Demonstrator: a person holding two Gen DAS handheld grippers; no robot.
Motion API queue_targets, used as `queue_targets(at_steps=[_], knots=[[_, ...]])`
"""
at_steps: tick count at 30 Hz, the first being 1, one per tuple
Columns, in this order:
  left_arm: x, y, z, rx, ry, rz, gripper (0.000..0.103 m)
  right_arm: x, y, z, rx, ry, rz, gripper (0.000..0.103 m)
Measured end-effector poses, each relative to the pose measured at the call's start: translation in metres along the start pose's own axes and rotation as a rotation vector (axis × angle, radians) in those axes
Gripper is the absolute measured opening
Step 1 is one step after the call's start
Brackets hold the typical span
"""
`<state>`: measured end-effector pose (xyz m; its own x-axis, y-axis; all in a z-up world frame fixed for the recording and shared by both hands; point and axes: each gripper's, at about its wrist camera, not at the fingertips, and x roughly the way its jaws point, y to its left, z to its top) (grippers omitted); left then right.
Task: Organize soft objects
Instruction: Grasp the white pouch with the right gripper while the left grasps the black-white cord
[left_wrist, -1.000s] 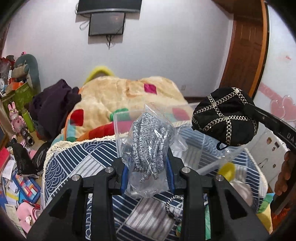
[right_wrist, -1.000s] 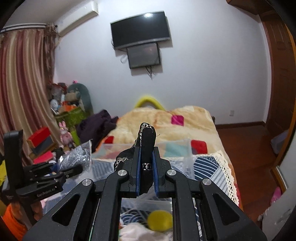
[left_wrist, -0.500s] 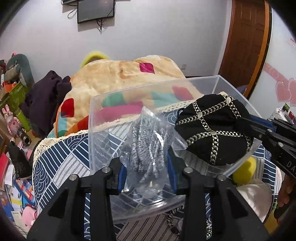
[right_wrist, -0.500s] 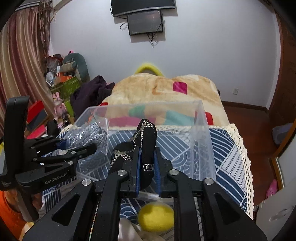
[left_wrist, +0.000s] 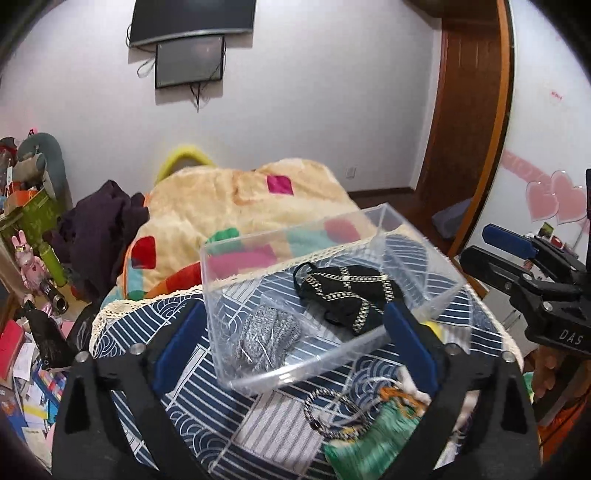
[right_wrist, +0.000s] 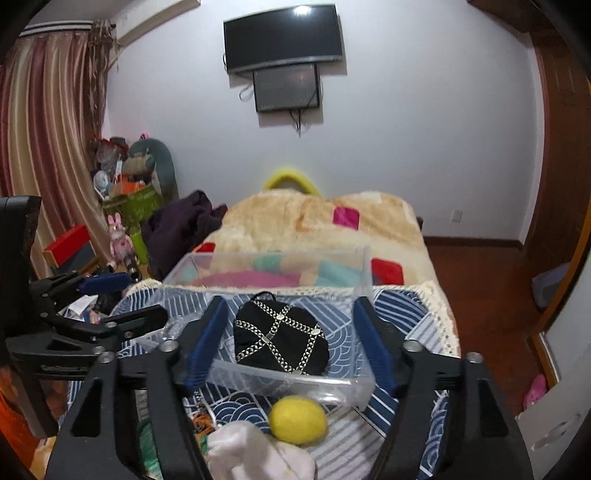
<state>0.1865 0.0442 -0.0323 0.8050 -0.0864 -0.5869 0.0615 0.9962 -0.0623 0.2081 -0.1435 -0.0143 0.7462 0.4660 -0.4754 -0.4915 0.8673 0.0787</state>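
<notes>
Both tongs stand spread wide and grasp nothing: the left tongs (left_wrist: 291, 332) and right tongs (right_wrist: 291, 343) hang over the near edge of the clear bin (left_wrist: 417, 236), likely so each soft thing could drop straight in. Inside the bin lie the black cap (right_wrist: 282, 341) and, beside it, the bagged grey yarn (left_wrist: 267, 338). Just outside the bin's near wall wait a yellow ball (right_wrist: 297, 419) and white cloth (right_wrist: 258, 452), probably next.
</notes>
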Motion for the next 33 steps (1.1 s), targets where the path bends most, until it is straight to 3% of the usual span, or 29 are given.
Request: queue_targets(at_steps=[7,13,18,21,23,27,29,31,33], knots=[[-0.015,-0.01,-0.032,0.065,0.049,-0.001,0.099,-0.025,-0.001,-0.018,0.0,-0.005,0.005,0.082],[-0.005,-0.01,-0.064,0.076,0.128,0.001,0.099,-0.013,-0.001,-0.051,-0.006,0.099,0.002,0.082],[0.011,-0.006,-0.077,0.054,0.147,0.031,0.099,0.008,-0.003,-0.084,0.018,0.209,0.024,0.081],[0.026,-0.004,-0.081,0.061,0.17,0.058,0.092,0.015,-0.004,-0.099,0.046,0.248,0.053,0.068],[0.036,-0.002,-0.084,0.052,0.202,0.046,0.078,0.019,-0.004,-0.102,0.053,0.254,0.069,0.054],[0.048,0.007,-0.088,-0.007,0.238,0.017,0.073,0.02,-0.007,-0.106,0.082,0.247,0.085,0.031],[0.052,0.009,-0.09,-0.015,0.243,0.009,0.067,0.015,-0.007,-0.107,0.085,0.226,0.081,0.029],[0.056,0.008,-0.089,-0.007,0.251,0.004,0.062,0.008,-0.007,-0.105,0.089,0.209,0.079,0.02],[0.059,0.006,-0.089,0.003,0.258,-0.001,0.056,-0.002,-0.007,-0.103,0.093,0.174,0.064,0.02]])
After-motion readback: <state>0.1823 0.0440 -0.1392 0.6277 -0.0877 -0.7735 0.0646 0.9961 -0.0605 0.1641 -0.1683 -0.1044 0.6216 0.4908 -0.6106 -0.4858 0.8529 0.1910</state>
